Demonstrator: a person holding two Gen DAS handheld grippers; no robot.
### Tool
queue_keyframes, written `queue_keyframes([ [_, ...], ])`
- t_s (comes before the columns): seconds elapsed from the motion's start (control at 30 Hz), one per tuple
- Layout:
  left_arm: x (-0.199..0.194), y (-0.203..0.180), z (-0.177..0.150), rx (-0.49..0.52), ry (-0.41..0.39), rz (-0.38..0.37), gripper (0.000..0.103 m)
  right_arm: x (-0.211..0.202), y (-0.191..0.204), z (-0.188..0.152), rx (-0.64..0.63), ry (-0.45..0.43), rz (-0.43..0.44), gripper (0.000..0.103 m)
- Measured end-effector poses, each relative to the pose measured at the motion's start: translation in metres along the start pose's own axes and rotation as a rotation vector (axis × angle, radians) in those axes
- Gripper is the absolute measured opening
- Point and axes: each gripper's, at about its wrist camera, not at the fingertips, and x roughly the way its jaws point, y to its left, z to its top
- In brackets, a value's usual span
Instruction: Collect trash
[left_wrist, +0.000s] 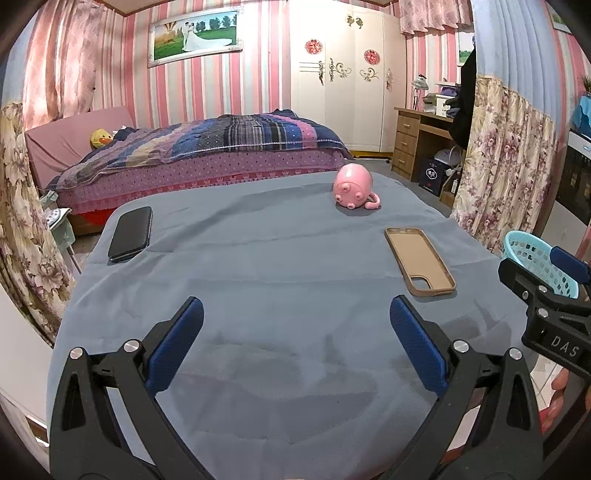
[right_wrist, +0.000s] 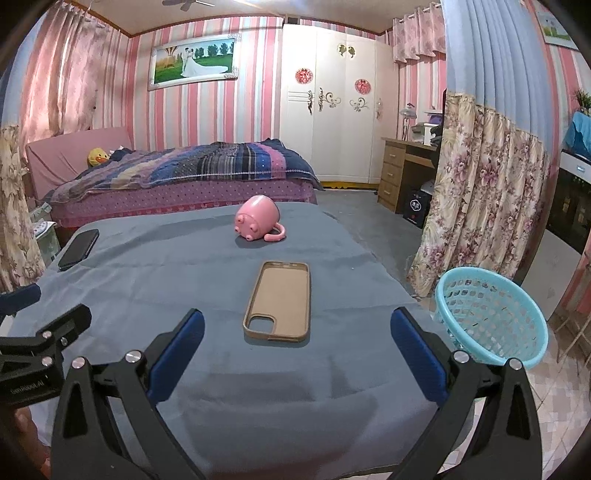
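Bedroom around us, beyond the work surface

We see a bed (left_wrist: 207, 147) under a striped quilt with a yellow duck toy (left_wrist: 100, 138) at its head, a framed wedding picture (left_wrist: 195, 35) on the pink-striped wall, a white wardrobe (left_wrist: 347, 81), a wooden desk (right_wrist: 400, 173) with drawers, and floral curtains (right_wrist: 484, 192) at right.

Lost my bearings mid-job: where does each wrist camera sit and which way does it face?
Left wrist: behind the open left gripper, facing across the grey-blue cloth table; right gripper at right edge.
Right wrist: behind the open right gripper, facing the tan phone case; left gripper at left edge.
Both share the pink pig mug, black phone, turquoise plastic basket.
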Motion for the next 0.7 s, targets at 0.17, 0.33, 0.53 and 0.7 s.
queue_keyframes([
  [0.17, 0.0024, -0.0006, 0.0002, 0.006, 0.004, -0.003, 0.098, 0.0015, -0.0013, 0.0003, 0.000, 0.001, -0.001, 0.098],
  [0.33, 0.0014, -0.0023, 0.0007, 0.014, -0.007, 0.003, 0.098, 0.0028, -0.0025, -0.0004, 0.001, 0.006, -0.001, 0.098],
  [0.53, 0.0030, -0.0048, 0.0011, 0.023, -0.002, 0.006, 0.098, 0.0038, -0.0040, -0.0007, -0.002, 0.003, -0.003, 0.098],
  [0.7, 0.0042, -0.0024, 0.0019, 0.014, 0.005, -0.002, 0.098, 0.0024, -0.0041, -0.0002, -0.004, -0.003, -0.008, 0.098],
])
